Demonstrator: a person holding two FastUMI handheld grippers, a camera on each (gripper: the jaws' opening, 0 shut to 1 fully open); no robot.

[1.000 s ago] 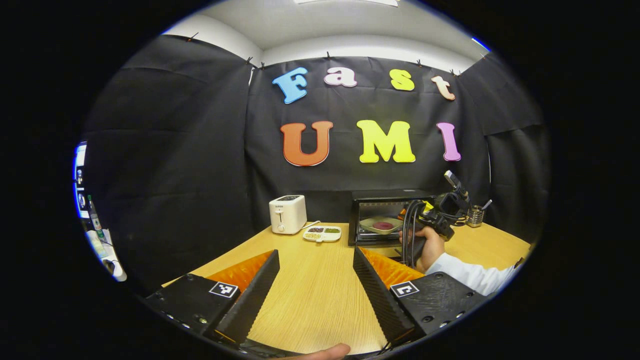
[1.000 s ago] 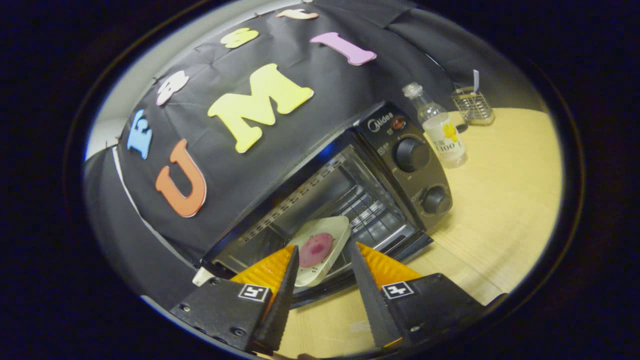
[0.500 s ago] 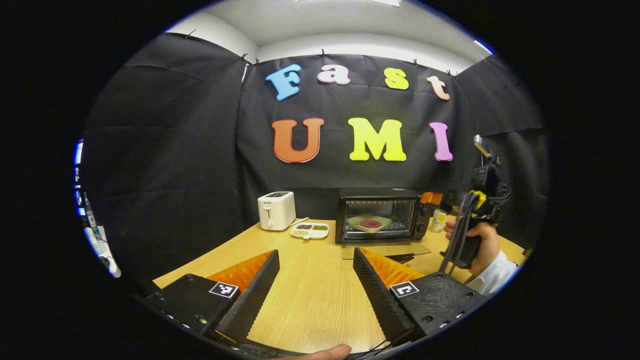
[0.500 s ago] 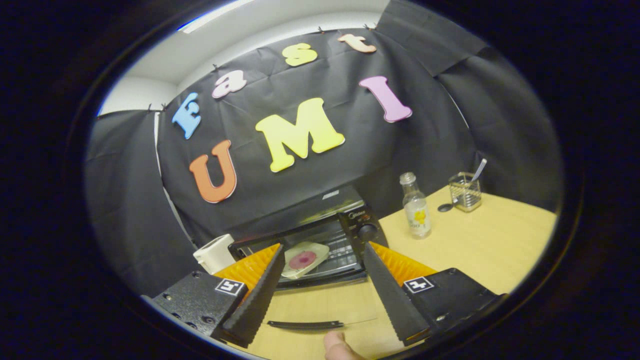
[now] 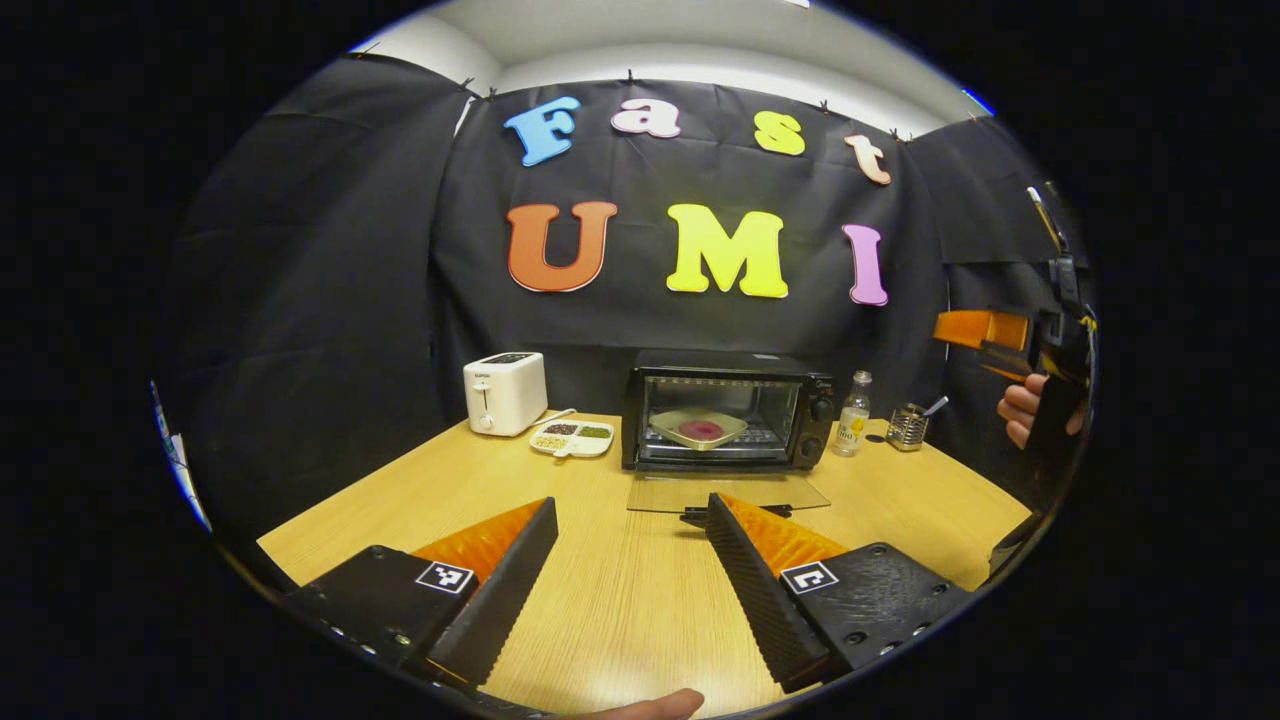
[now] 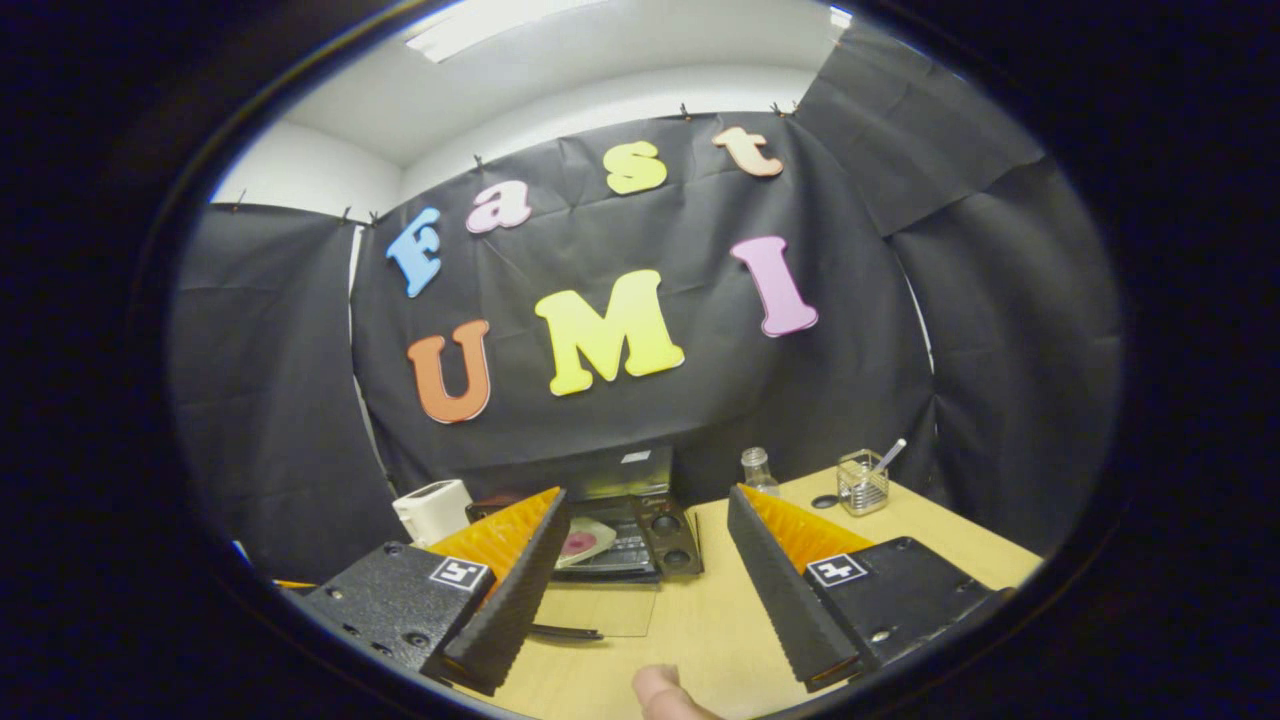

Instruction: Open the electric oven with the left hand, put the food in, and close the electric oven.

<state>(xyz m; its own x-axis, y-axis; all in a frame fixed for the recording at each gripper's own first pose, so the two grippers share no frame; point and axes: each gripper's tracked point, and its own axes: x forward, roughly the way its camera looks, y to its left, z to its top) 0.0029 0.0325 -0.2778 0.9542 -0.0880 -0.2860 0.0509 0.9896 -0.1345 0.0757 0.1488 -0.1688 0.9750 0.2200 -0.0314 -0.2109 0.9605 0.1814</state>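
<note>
Oven (image 5: pixel 722 411) boxy, glass door flat on wood table (image 5: pixel 620 600) — left claw (image 5: pixel 630 575), right claw (image 6: pixel 645 585) both wide.

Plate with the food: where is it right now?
Inside the open oven, on its rack: the plate sits mid-table in the left gripper view, between the toaster and the bottle.

A black oven (image 5: pixel 728 410) holds a pale plate (image 5: pixel 697 428) of dark red food (image 5: pixel 701 430); white toaster (image 5: pixel 505 392), wood-grain table (image 5: pixel 620 590).
</note>
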